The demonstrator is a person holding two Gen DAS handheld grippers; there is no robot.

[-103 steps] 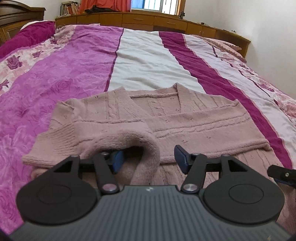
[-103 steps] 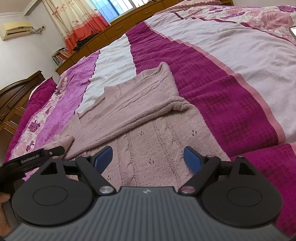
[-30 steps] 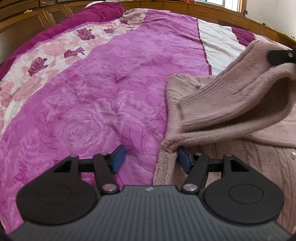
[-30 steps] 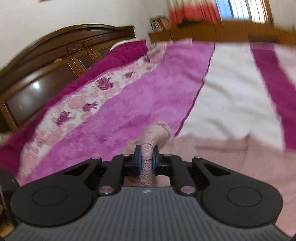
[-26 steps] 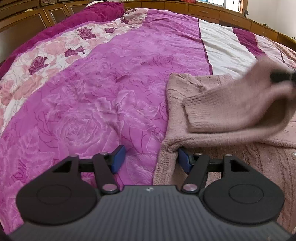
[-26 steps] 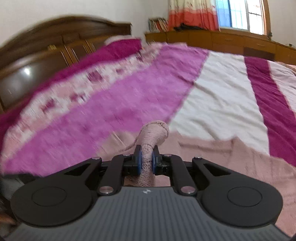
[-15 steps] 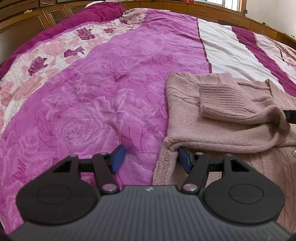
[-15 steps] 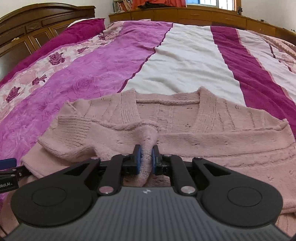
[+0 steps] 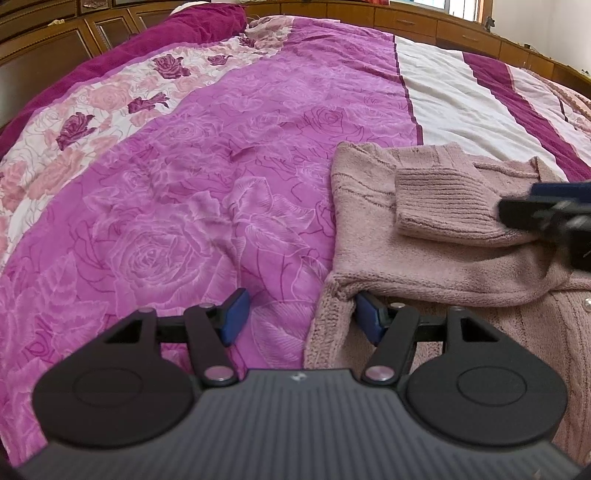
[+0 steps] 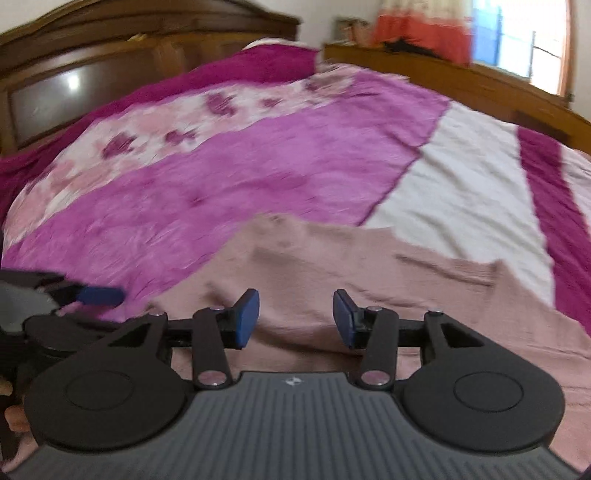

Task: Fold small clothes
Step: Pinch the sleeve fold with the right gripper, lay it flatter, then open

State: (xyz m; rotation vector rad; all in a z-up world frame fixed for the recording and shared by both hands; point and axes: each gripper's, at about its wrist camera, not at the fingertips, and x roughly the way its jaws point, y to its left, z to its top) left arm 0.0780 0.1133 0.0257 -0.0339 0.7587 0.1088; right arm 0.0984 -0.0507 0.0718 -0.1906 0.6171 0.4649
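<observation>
A dusty-pink knitted cardigan (image 9: pixel 436 258) lies on the bed; it also shows in the right wrist view (image 10: pixel 388 280). Its ribbed sleeve cuff (image 9: pixel 439 199) is folded across the body. My left gripper (image 9: pixel 301 319) is open at the cardigan's left edge, which lies between the fingers beside the right blue pad (image 9: pixel 369 317). My right gripper (image 10: pixel 295 319) is open and empty just above the cardigan. It shows blurred at the right edge of the left wrist view (image 9: pixel 554 214).
The bed (image 9: pixel 203 184) carries a magenta, floral and white striped cover. A dark wooden headboard (image 10: pixel 92 74) stands at the left. Wooden cabinets (image 9: pixel 443 22) run along the far side under a window with curtains (image 10: pixel 424 29).
My right gripper laid the sleeve across the cardigan, opened and let it go, and has swung left. My left gripper has stayed open at the cardigan's left edge.
</observation>
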